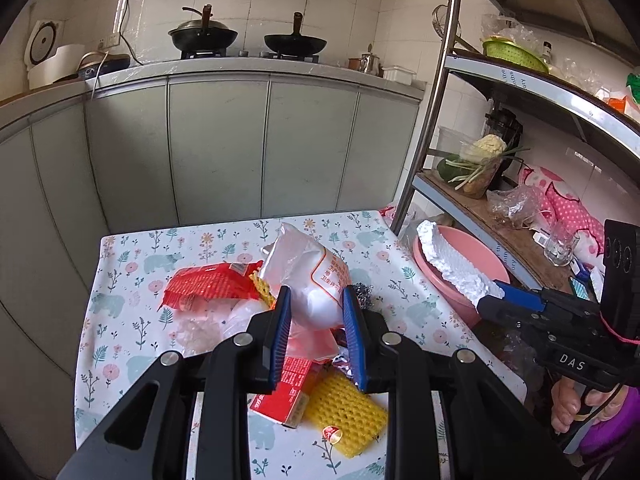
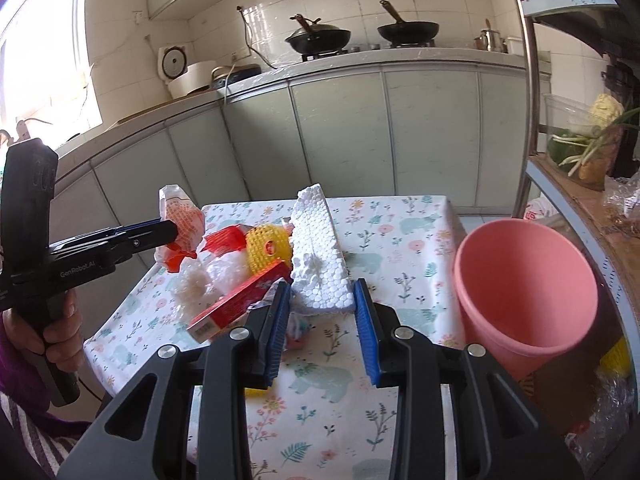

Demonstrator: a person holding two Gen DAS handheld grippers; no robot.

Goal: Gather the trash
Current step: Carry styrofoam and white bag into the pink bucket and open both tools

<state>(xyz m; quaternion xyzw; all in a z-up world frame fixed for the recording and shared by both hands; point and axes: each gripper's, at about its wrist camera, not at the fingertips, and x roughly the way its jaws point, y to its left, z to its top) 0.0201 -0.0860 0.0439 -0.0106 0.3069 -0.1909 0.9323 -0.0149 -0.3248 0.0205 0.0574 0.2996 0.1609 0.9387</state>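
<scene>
Left gripper (image 1: pixel 317 312) fingers clamp the plastic bag (image 1: pixel 316 280); right gripper (image 2: pixel 322 304) grips the styrofoam slab (image 2: pixel 318 256). Best carry both squarely over the pink bin (image 2: pixel 528 292) before letting go.

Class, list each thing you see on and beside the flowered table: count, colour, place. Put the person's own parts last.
plastic bag: one, white and orange, in left gripper
foam slab: one, white, in right gripper
carton: one, red, on table
foam net: one, yellow, in the pile
table: one, flowered cloth
bucket: one, pink, right of table
left gripper: black, blue pads
right gripper: black, blue pads
</scene>
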